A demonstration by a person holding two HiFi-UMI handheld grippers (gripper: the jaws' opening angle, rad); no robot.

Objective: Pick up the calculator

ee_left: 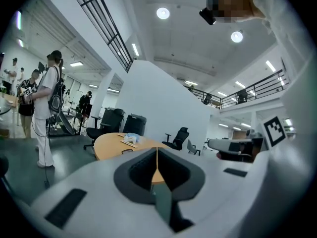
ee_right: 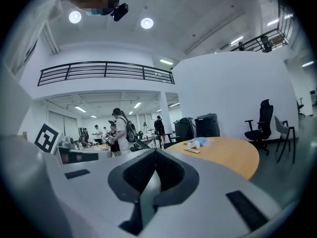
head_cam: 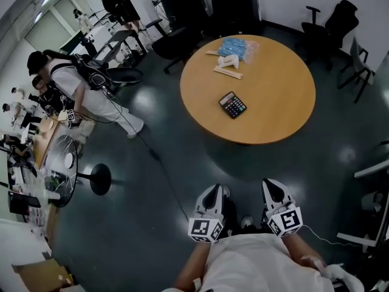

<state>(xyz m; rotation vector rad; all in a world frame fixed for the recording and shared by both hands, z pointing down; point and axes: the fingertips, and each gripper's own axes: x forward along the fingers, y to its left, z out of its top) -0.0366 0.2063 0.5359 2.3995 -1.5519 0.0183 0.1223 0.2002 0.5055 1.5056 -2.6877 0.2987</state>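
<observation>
Calculator (head_cam: 233, 104): lies flat and face up on the round wooden surface (head_cam: 279, 117), a little toward 7 o'clock from the centre and turned corner-on to the person, untouched. The surrounding wood is bare on all sides. The only other items, a blue bag (head_cam: 234, 46) and some pale sticks (head_cam: 228, 72), are grouped near the rim at 11 o'clock, well apart from it. Left gripper (head_cam: 214, 193) and right gripper (head_cam: 273, 190) are held side by side close to the body, at 6 o'clock from the surface, pointing roughly level toward it. This reads as a carry position for the approach, not a reach. On each gripper the jaws are closed against each other with nothing between them, so they must open before any grasp. A wide stretch of dark floor (head_cam: 182, 157) separates the grippers from the near rim, crossed only by a thin cable (head_cam: 163, 172) toward 10 o'clock. Office chairs (head_cam: 340, 23) stand beyond the far rim at 1 o'clock, and a person (head_cam: 79, 81) stands well off at 9 o'clock. The near rim is unobstructed, so a straight approach from 6 o'clock looks practicable. Because the calculator sits low and flat, the jaws will probably need to close across its edges.
</observation>
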